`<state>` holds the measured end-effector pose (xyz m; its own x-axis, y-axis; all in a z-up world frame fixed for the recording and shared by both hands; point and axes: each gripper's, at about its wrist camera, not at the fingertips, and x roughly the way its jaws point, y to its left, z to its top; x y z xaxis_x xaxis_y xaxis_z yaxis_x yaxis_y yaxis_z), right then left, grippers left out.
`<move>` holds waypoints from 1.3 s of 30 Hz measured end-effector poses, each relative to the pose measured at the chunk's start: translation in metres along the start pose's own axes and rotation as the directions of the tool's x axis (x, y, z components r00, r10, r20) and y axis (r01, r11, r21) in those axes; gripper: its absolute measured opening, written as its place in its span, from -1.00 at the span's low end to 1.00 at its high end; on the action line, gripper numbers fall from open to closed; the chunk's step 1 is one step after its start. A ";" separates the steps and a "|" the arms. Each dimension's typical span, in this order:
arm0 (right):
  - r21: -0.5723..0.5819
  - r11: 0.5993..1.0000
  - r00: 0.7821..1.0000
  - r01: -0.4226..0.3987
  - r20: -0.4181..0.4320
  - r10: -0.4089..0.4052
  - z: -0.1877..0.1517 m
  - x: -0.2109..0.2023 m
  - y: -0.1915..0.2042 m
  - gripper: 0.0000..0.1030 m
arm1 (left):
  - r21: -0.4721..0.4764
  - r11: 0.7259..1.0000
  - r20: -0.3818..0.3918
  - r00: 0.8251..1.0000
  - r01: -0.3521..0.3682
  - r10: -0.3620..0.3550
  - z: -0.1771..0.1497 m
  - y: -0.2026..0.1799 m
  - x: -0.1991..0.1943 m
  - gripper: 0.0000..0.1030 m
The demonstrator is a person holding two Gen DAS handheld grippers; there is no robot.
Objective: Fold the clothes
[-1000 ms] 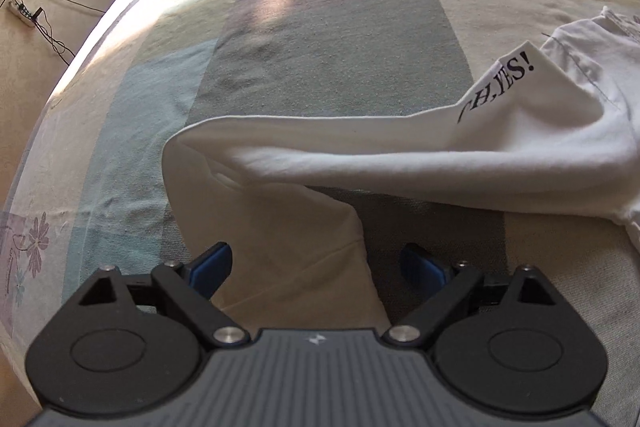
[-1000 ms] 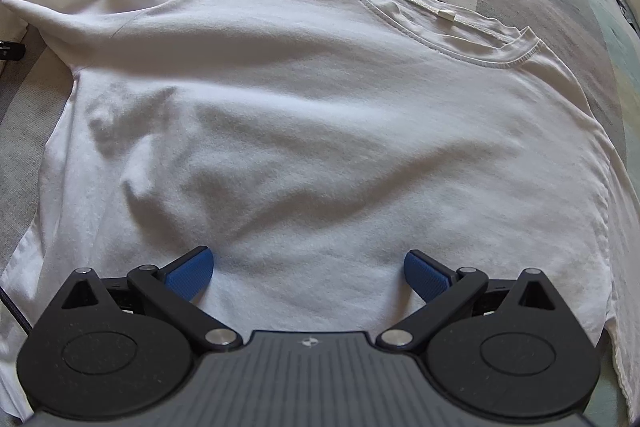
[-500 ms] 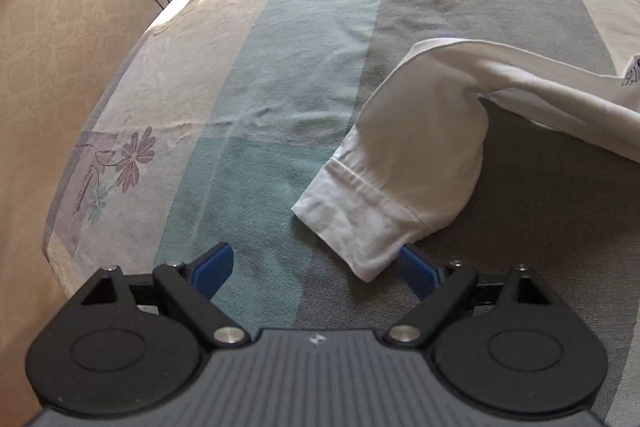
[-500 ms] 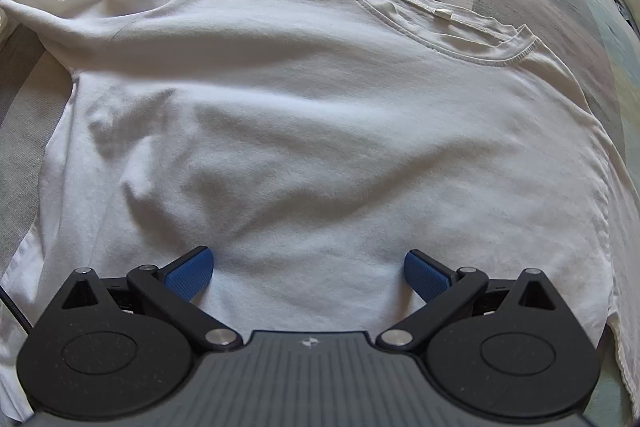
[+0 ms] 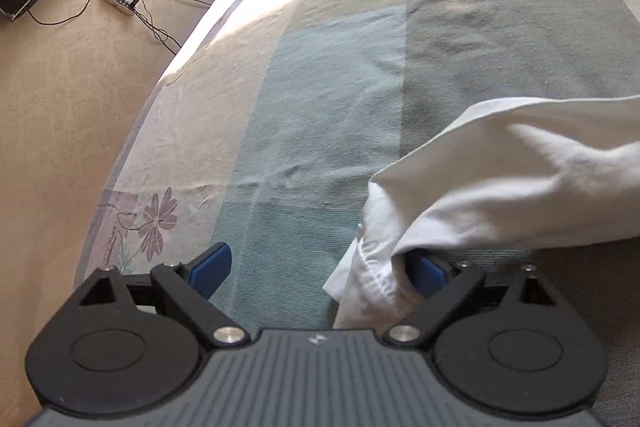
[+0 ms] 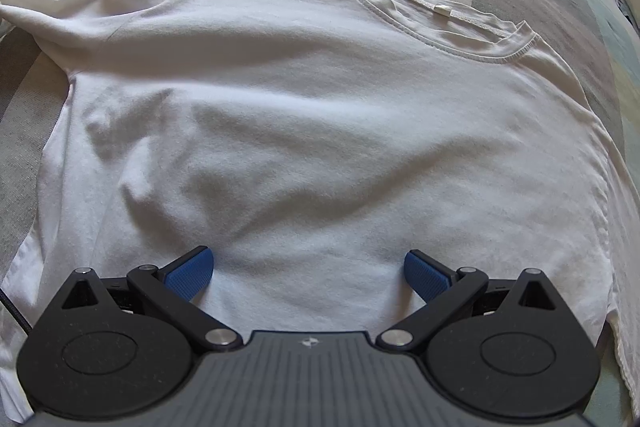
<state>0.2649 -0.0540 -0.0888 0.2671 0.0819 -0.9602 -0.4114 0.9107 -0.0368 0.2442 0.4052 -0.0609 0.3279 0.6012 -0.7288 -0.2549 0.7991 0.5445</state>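
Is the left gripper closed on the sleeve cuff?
No, the left gripper is open, and the sleeve cuff lies loose beside its right finger.

White long-sleeved shirt point(image 6: 320, 115) spread flat, sleeve cuff point(image 5: 372, 279) perhaps bunched.

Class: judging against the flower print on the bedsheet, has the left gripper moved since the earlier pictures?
Yes. The left gripper has advanced toward the sleeve cuff; the flower print now sits nearer it.

Soft matt cotton shirt point(image 6: 320, 131), woven bedspread point(image 5: 340, 87)
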 end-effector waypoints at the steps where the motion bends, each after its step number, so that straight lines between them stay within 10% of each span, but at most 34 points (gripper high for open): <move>1: 0.001 1.000 1.000 -0.001 0.003 0.001 -0.001 0.000 0.000 1.00 | -0.009 1.000 -0.021 1.000 -0.006 0.006 -0.003 0.011 0.005 0.83; 10: 0.002 1.000 1.000 -0.004 -0.008 0.004 0.000 0.001 -0.002 1.00 | -0.094 0.992 -0.095 0.992 -0.086 0.077 -0.021 0.058 0.000 0.79; 15: 0.006 1.000 1.000 -0.007 -0.007 0.007 0.000 0.001 -0.003 1.00 | -0.221 0.966 0.021 0.991 0.136 -0.134 -0.006 0.044 -0.022 0.80; 19: 0.008 1.000 1.000 -0.009 0.003 0.009 0.000 0.000 -0.006 1.00 | -0.296 0.882 0.067 0.929 0.366 -0.364 0.006 0.024 -0.013 0.80; 23: 0.009 1.000 1.000 -0.010 0.011 0.010 0.000 0.000 -0.007 1.00 | -0.316 0.886 -0.018 0.932 0.339 -0.363 0.005 0.009 0.008 0.79; 28: 0.025 0.999 0.999 -0.021 0.025 0.021 -0.003 0.000 -0.008 1.00 | -0.272 0.956 -0.129 0.981 0.107 -0.147 -0.006 0.020 0.015 0.78; 34: 0.022 0.999 0.999 -0.035 0.004 0.035 0.000 0.001 -0.009 1.00 | -0.195 0.960 -0.029 0.977 0.202 -0.211 0.002 0.000 -0.025 0.79; 39: -0.008 0.999 0.995 -0.053 -0.084 0.053 0.016 0.002 -0.012 1.00 | -0.051 0.916 0.017 0.918 0.398 -0.397 0.006 -0.053 -0.055 0.79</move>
<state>0.2841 -0.0580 -0.0861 0.1710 0.0954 -0.9806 -0.4322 0.9017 0.0124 0.2451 0.3299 -0.0469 0.4173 0.2342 -0.8781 -0.1493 0.9708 0.1880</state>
